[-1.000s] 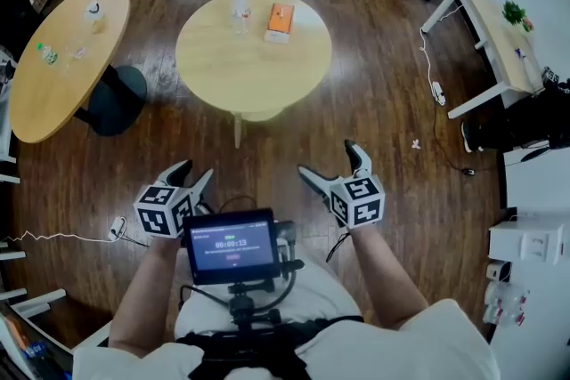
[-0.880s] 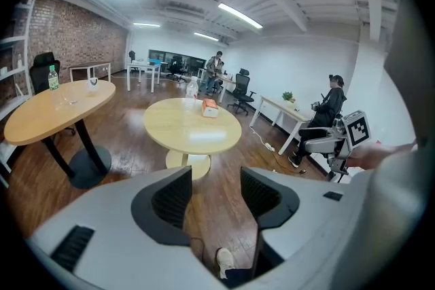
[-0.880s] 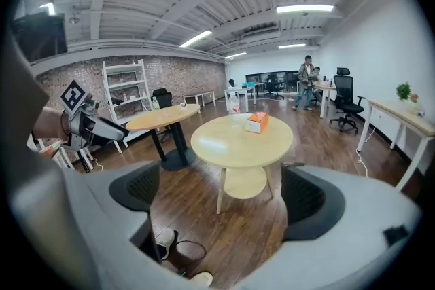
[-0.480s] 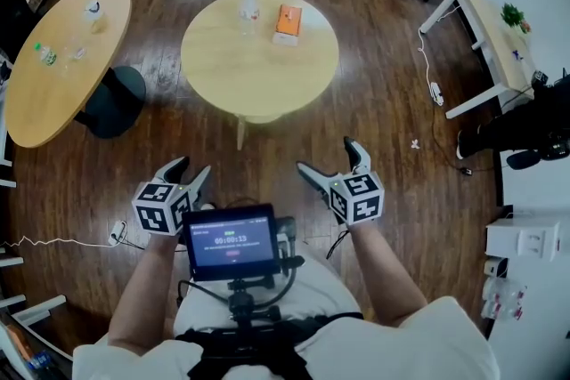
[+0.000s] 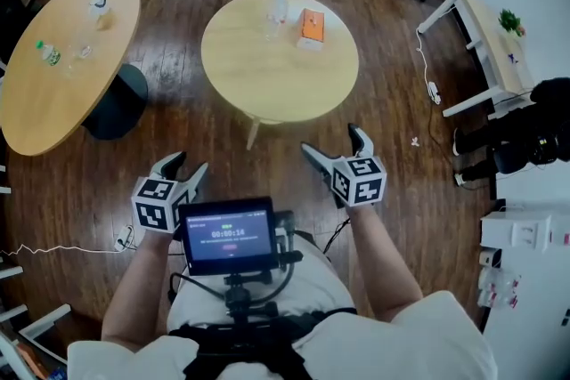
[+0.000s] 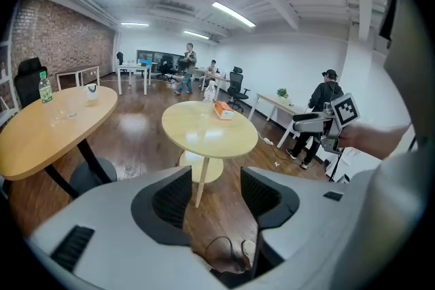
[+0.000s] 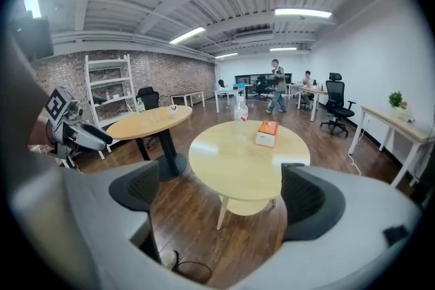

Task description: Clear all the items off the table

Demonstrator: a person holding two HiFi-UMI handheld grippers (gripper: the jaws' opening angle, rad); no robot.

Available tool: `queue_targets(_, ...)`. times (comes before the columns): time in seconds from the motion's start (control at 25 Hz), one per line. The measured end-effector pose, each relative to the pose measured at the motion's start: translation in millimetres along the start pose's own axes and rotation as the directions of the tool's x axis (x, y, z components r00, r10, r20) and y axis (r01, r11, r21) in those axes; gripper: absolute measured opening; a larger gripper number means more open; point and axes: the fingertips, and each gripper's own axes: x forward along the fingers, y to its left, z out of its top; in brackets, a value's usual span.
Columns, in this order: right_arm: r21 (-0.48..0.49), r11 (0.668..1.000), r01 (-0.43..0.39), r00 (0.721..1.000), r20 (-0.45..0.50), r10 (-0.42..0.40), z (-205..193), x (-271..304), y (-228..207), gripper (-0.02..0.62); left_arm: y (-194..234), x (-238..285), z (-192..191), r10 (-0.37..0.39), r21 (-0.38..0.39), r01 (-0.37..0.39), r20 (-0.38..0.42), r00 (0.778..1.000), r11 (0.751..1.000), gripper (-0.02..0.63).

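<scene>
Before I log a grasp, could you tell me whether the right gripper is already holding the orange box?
No, the right gripper has its jaws apart and empty, while the orange box lies on the round table.

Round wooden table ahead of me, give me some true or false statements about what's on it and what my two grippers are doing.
1. An orange and white box lies on the round light wooden table. True.
2. A clear plastic bottle stands beside that box. True.
3. The left gripper is clamped on the bottle. False: its jaws are apart and empty, away from the table.
4. The right gripper rests on the tabletop. False: it is held open over the floor, short of the table.
</scene>
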Motion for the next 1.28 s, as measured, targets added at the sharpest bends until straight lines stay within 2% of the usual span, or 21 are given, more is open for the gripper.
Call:
queue_targets(0.28, -0.020, 0.999, 0.039, 0.999, 0.018, -0.039, 29, 45, 30, 0.568, 59, -28, -17, -0.021, 0.020, 0.021, -0.026, 0.999, 1.000, 0.232)
queue_targets(0.44, -0.002, 0.999, 0.042, 0.999, 0.017, -0.042, 45, 71, 35, 0.568, 85, -37, -25, -0.012, -0.011, 0.011, -0.034, 0.999, 1.000, 0.232)
queue_targets(0.56, -0.032, 0.999, 0.029, 1.000, 0.012, -0.029, 60, 94, 31, 0.568, 96, -37, -29, -0.010, -0.045, 0.008, -0.033, 0.999, 0.999, 0.232)
queue_targets(0.88, -0.135, 0.991, 0.009, 1.000, 0.016, -0.007, 111, 170, -4, 0.568, 126, -19, -16, 0.031, -0.119, -0.033, -0.020, 0.999, 0.992, 0.232)
queue_targets(1.12, -0.132, 0.991, -0.002, 1.000, 0.007, 0.003, 149, 241, -48, 0.568, 156, 4, 20, 0.108, -0.146, -0.107, 0.003, 0.994, 0.983, 0.232)
queue_targets(1.28, -0.159, 0.987, -0.029, 0.999, -0.017, 0.027, 163, 280, -71, 0.568, 164, 16, 39, 0.169, -0.167, -0.170, -0.018, 0.985, 0.971, 0.232)
